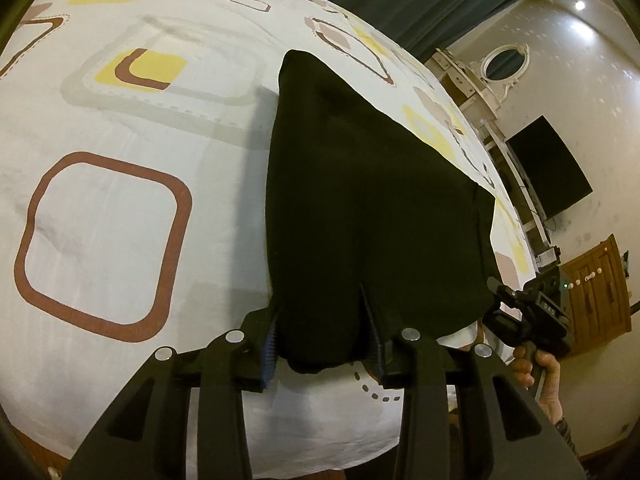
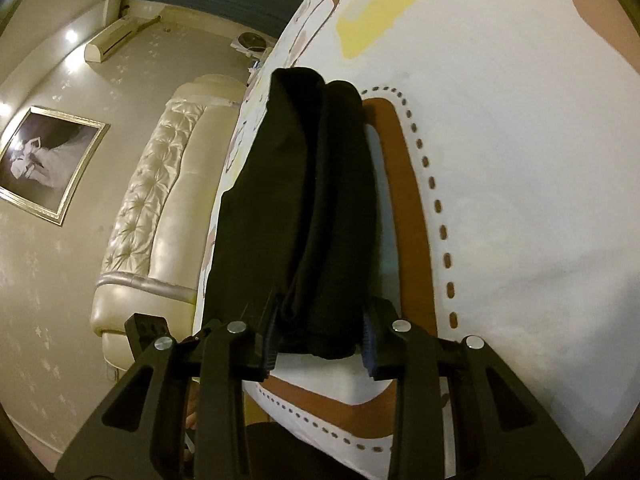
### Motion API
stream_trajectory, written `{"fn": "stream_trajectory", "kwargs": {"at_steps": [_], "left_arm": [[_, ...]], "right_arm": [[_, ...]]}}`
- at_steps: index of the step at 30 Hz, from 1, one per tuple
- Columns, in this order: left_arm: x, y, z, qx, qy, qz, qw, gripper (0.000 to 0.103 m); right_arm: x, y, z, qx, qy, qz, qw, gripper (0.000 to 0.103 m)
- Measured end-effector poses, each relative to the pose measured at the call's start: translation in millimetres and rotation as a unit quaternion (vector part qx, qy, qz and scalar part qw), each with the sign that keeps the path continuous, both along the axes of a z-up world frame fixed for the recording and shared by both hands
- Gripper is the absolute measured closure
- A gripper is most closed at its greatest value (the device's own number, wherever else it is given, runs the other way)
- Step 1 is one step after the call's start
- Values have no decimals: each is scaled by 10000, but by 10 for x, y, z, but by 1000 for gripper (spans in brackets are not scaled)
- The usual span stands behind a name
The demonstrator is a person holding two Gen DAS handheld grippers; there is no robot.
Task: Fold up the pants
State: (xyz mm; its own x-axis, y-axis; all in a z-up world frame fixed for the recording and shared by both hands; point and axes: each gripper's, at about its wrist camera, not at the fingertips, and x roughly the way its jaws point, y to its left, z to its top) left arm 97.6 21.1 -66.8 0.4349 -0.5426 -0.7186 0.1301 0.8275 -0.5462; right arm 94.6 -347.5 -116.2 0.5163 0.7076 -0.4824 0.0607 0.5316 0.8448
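Note:
The black pants (image 1: 360,200) lie folded on the patterned bed sheet (image 1: 120,220), stretching away from me. My left gripper (image 1: 322,316) has its jaws apart around the near edge of the pants, with cloth between the fingers. My right gripper (image 2: 318,324) also straddles a thick folded edge of the pants (image 2: 312,208), jaws apart with the cloth bundle between them. The right gripper and the hand that holds it show in the left wrist view (image 1: 524,312) at the pants' right corner.
The bed sheet (image 2: 520,200) has brown, yellow and grey square prints. A cream tufted headboard (image 2: 152,208) stands at the bed's side. A dark TV (image 1: 548,168), a wooden cabinet (image 1: 596,284) and a white mirror shelf (image 1: 500,68) line the wall.

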Motion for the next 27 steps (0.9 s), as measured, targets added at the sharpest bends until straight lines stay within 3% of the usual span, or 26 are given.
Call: {"fn": "stream_trajectory", "kwargs": {"at_steps": [16,18,21,27], "left_arm": [[-79,29,-47,18,-95,21,10000,58],[-79,23,-47,107,-130,47,9998,49],[-119,28,-32,582,-222,322,9975,17],[-232,109,-61,434,-166,649,9968,16]], "right_arm": [[-38,-23,-34,189,-79,-44,9998,71],[-49,-59,-41,205,-81,-61,9997,69],[-84,-81,-27,321,-82,-129,9994,62],[-271,-188,21,410,-124,-198,9989,48]]}}
